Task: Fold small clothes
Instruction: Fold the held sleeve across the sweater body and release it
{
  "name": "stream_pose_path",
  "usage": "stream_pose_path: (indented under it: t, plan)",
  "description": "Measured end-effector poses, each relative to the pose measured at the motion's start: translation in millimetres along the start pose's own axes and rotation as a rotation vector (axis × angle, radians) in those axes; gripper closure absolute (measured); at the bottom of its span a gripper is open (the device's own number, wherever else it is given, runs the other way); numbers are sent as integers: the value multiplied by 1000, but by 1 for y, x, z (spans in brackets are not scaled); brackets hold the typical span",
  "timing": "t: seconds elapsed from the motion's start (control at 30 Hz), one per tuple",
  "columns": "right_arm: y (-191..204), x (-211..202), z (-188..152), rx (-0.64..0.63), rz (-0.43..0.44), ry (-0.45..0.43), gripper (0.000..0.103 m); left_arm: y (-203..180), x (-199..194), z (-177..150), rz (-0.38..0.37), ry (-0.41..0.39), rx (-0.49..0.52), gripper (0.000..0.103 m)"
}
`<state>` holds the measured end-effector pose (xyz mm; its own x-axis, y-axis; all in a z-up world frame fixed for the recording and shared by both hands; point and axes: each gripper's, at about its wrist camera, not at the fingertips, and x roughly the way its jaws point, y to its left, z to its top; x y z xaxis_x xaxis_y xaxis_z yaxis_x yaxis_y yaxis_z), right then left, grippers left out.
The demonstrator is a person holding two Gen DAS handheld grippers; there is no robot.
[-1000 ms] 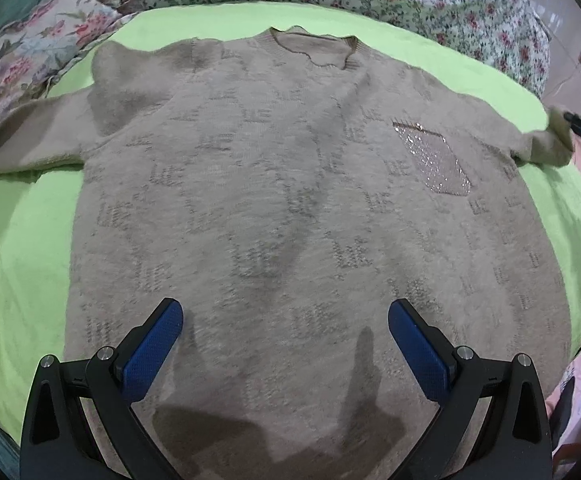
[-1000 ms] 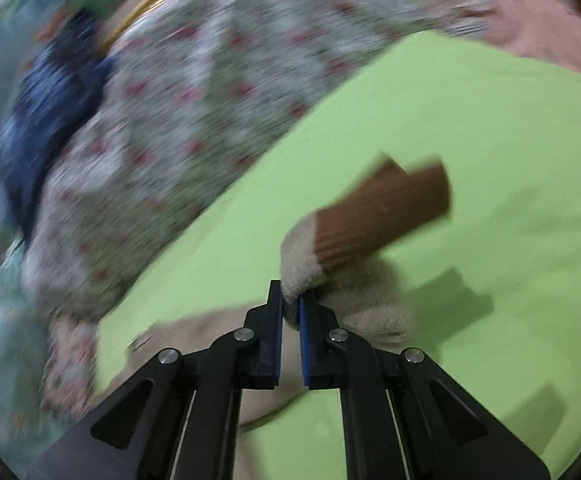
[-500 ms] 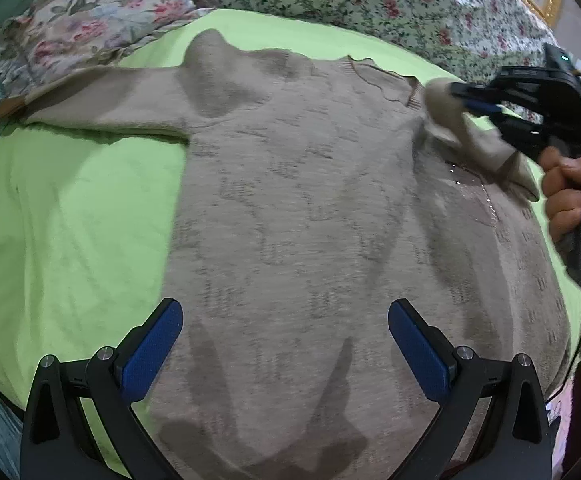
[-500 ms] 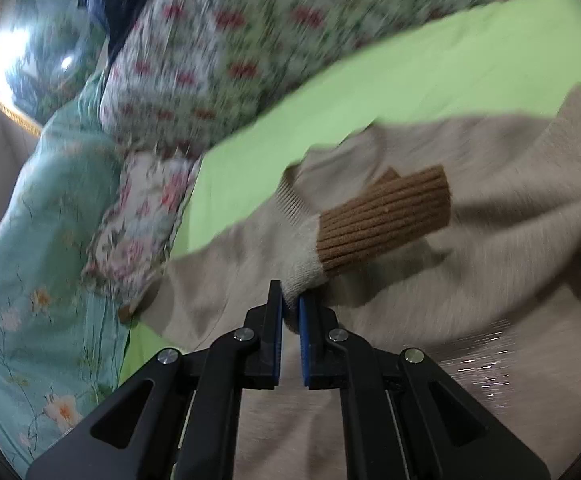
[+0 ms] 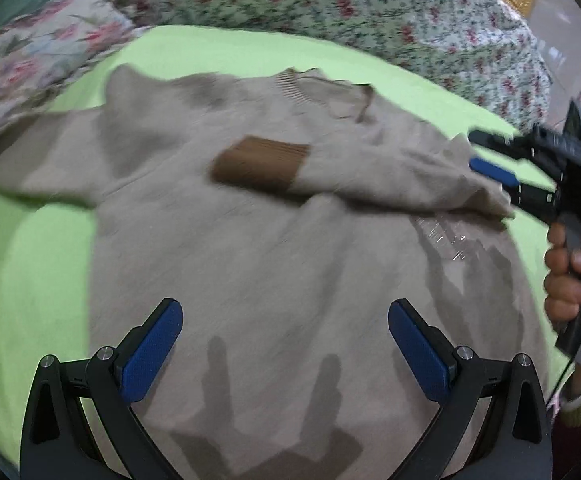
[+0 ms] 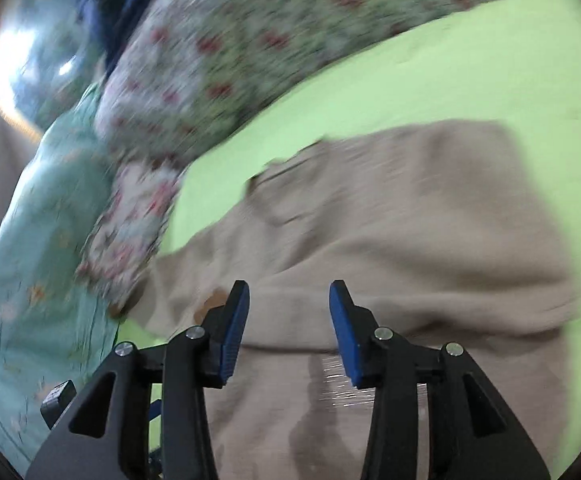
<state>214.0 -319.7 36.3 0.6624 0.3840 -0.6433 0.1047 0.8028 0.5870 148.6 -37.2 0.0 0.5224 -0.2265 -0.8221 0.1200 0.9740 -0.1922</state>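
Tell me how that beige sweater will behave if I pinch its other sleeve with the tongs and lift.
Probably floppy: the folded sleeve drapes limp across the sweater. Likely light, since the knit lies flat and thin on the green sheet. The fuzzy surface should grip rather than slip, though the brown cuff may dangle when lifted.
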Motion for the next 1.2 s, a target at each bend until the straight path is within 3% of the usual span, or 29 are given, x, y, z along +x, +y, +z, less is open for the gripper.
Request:
stream_pose_path:
  t: [0.13,0.27,0.33,0.43,0.63,0.7,0.83,0.93,1.0,1.1,1.2]
  plan:
    - [-25,-4,19,-26,-33,-8,60,-12,18,21,-45,19,-33,0]
    - [-32,35,19,-59,17,193,60,-15,27,32,-74,30,-65,0]
    - [-29,48,4,-68,59,303,60,-10,29,35,-81,34,-78,0]
    - [-22,46,-29,-144,107,385,57,4,35,39,-88,48,-116,0]
    - [-24,31,-61,-169,153,411,51,23,63,61,-218,103,-277,0]
    - [-22,30,-65,-184,155,406,49,14,69,68,-228,109,-278,0]
    - [-19,27,-69,-169,179,399,49,-17,96,87,-151,149,-250,0]
    - [-12,18,-72,-163,202,386,49,-26,118,97,37,176,-215,2]
    - [-9,6,-73,-162,220,367,48,-31,119,95,100,171,-171,5]
    - [-6,-15,-71,-169,231,326,44,-28,106,79,153,160,-117,6]
    - [-7,-35,-65,-163,249,272,40,-2,78,49,106,132,-157,6]
